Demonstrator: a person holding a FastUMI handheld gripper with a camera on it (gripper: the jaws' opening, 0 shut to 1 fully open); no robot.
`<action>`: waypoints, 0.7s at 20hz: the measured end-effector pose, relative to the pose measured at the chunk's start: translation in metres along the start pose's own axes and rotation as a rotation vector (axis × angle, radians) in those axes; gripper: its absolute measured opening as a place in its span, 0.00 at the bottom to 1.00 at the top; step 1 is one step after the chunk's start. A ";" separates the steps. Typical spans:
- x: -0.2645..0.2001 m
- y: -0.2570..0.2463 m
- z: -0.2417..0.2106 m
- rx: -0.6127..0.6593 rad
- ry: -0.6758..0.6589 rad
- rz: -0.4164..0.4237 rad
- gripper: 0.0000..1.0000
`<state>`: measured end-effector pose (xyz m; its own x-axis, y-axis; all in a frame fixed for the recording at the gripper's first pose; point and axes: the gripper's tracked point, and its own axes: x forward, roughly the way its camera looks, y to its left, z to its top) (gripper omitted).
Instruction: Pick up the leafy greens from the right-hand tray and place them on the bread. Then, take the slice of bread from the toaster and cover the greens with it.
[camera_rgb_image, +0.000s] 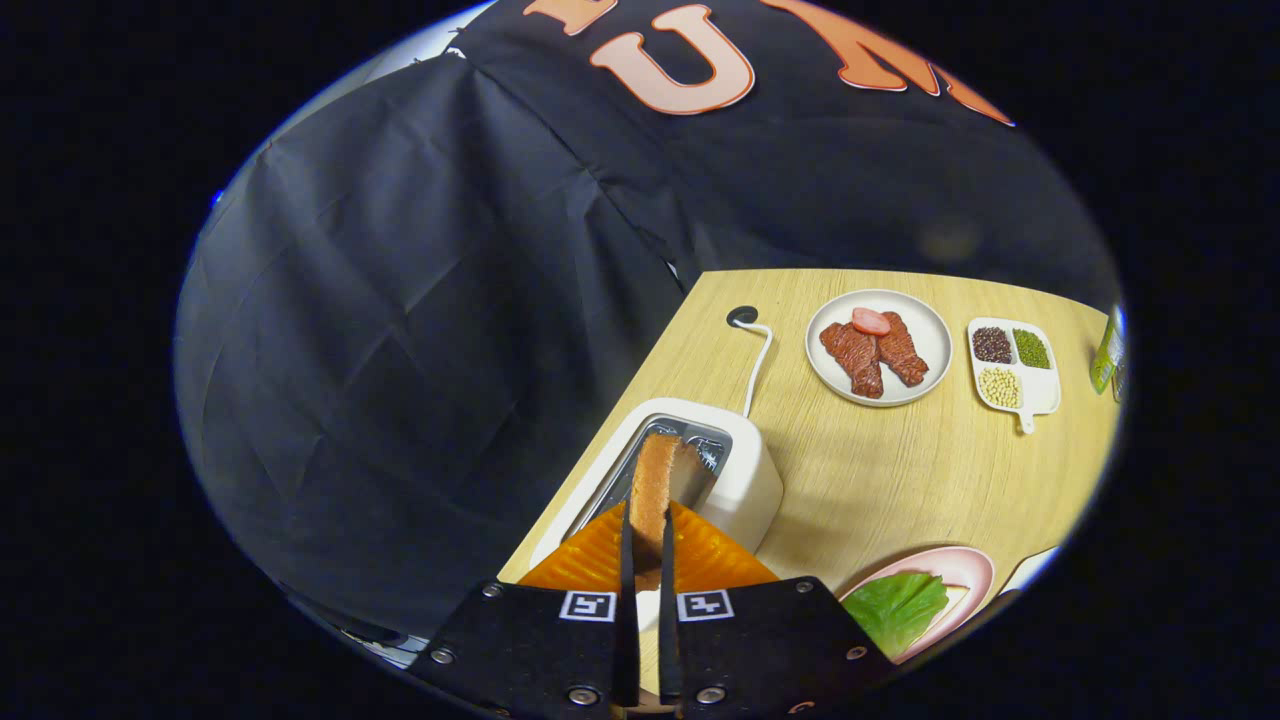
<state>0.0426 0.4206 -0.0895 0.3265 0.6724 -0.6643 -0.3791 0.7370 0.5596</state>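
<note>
A slice of bread (652, 480) stands on edge between my fingers, and my gripper (648, 520) is shut on it, one finger pressing each face. Its far end reaches over the open slot of the white toaster (745, 480), which sits right under and just beyond the fingertips. The fingers hide the slice's lower part, so I cannot tell whether it is still in the slot. To the right of my fingers, a leafy green (895, 605) lies on a pink plate (965, 568). What is beneath the leaf is hidden.
The toaster's white cable (757, 360) runs back to a hole in the wooden table (880, 470). Beyond it stand a white plate of meat slices (878, 347), a divided white tray of beans (1012, 362) and a green packet (1108, 350). The table edge drops off left of the toaster.
</note>
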 end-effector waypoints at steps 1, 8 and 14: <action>-0.009 0.000 0.002 0.002 -0.020 0.008 0.08; -0.080 -0.013 -0.013 0.000 -0.094 0.064 0.08; -0.110 -0.057 -0.045 0.047 -0.101 0.051 0.08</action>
<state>-0.0108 0.3014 -0.0706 0.3946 0.7109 -0.5822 -0.3569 0.7024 0.6158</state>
